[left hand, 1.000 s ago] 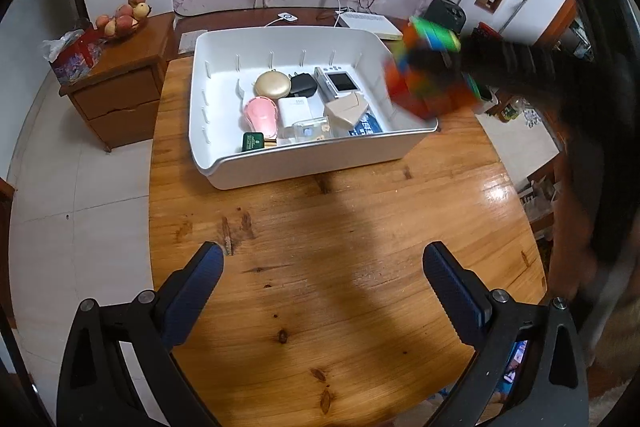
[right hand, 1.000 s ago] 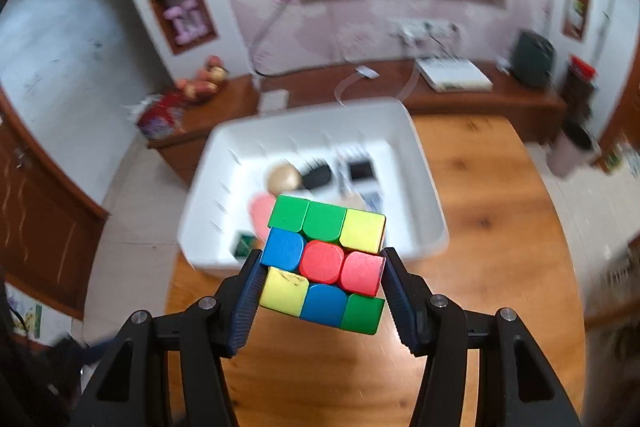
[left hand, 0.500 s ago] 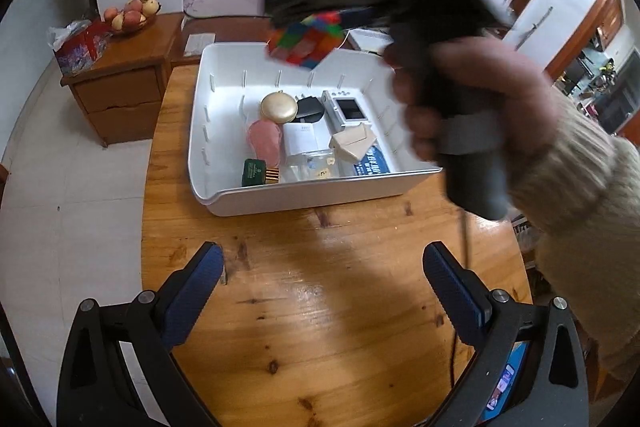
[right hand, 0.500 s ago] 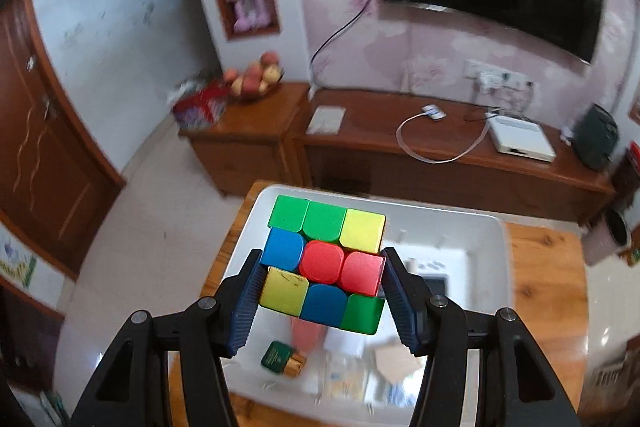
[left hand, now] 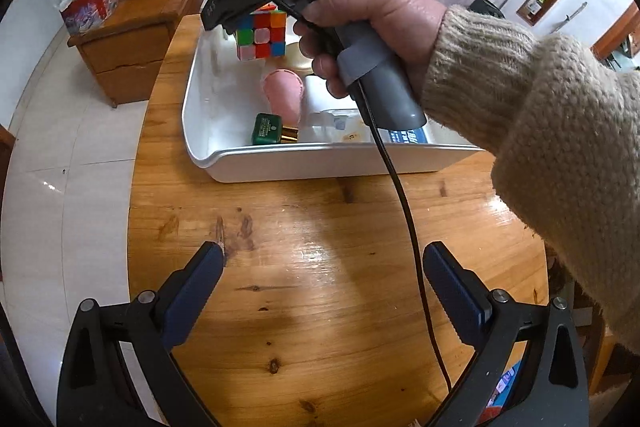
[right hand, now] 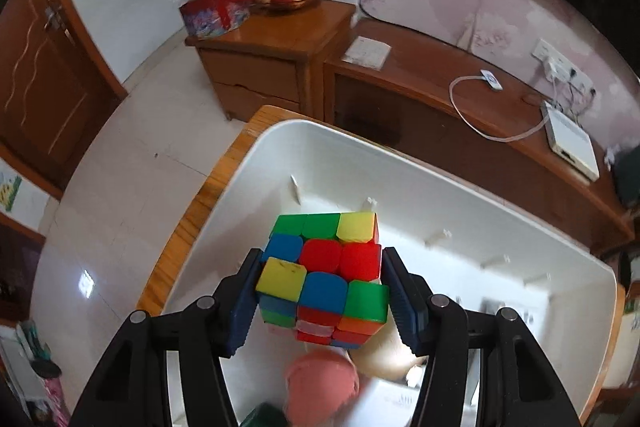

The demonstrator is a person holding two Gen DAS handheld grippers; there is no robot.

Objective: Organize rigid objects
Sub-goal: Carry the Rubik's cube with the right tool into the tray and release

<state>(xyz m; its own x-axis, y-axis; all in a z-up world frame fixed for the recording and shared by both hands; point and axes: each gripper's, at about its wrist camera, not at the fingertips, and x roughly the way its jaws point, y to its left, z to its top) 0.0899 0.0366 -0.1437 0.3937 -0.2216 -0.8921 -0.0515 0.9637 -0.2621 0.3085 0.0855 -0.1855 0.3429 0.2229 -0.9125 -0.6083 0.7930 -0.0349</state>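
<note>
The right gripper [right hand: 322, 301] grips the cube [right hand: 324, 273] over the bin [right hand: 520, 203]; next, lower and let go.

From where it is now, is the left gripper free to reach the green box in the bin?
Probably not cleanly: the left gripper is open over bare table, but the right hand and its cable cross above the green box.

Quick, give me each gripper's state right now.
Left gripper: open, holding nothing, above the table.
Right gripper: closed on the puzzle cube, over the white bin.
</note>
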